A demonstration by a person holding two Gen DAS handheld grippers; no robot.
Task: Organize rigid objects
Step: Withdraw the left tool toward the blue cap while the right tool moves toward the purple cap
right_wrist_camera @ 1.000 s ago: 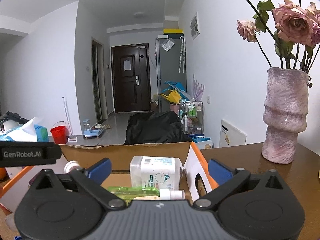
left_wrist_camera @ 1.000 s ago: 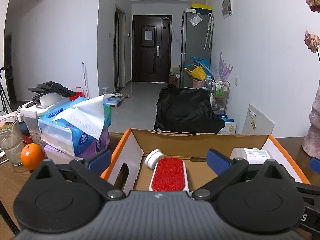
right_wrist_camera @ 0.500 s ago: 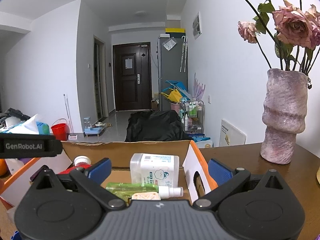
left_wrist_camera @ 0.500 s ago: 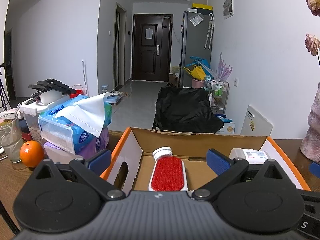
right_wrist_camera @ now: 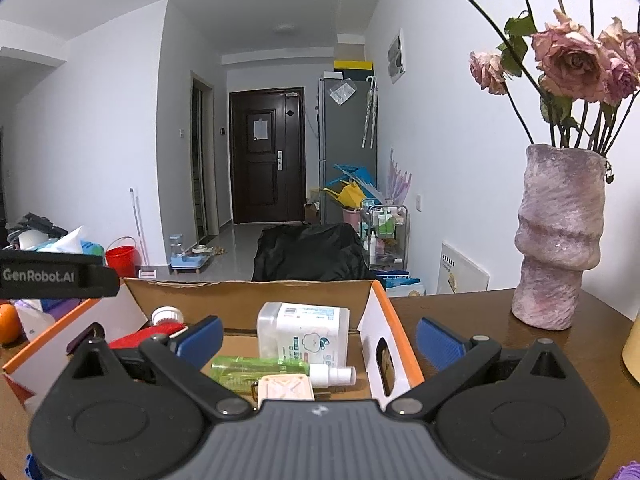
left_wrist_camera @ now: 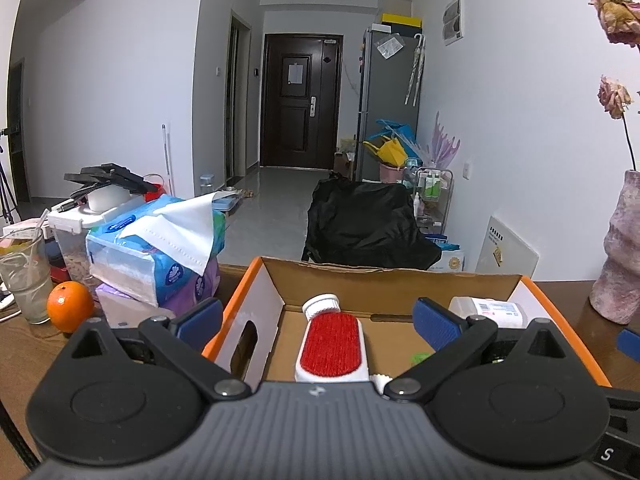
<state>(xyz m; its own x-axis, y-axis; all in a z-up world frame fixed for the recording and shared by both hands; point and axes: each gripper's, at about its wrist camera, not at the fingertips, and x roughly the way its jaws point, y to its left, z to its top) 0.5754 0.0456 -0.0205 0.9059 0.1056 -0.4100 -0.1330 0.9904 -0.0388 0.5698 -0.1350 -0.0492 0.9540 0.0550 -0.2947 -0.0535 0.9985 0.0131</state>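
An orange-edged cardboard box (left_wrist_camera: 256,284) (right_wrist_camera: 384,308) sits on the wooden table. Inside lie a white brush with a red pad (left_wrist_camera: 332,342) (right_wrist_camera: 148,336), a white-capped container (left_wrist_camera: 320,305) (right_wrist_camera: 167,314), a white labelled tub (left_wrist_camera: 488,310) (right_wrist_camera: 304,330), a green spray bottle (right_wrist_camera: 260,368) and a small beige case (right_wrist_camera: 284,388). My left gripper (left_wrist_camera: 318,318) is open, hovering just above the red brush. My right gripper (right_wrist_camera: 318,338) is open over the box's right half, holding nothing.
Stacked tissue packs (left_wrist_camera: 156,248), an orange (left_wrist_camera: 70,307) and a glass (left_wrist_camera: 24,272) stand left of the box. A pink vase with dried roses (right_wrist_camera: 558,236) stands to the right on the table (right_wrist_camera: 472,312). A black-covered chair (left_wrist_camera: 368,224) is behind.
Both grippers have drawn back and risen slightly, so the box contents sit lower in view. The white-capped container has shifted from left of the brush to behind it. Both stay open.
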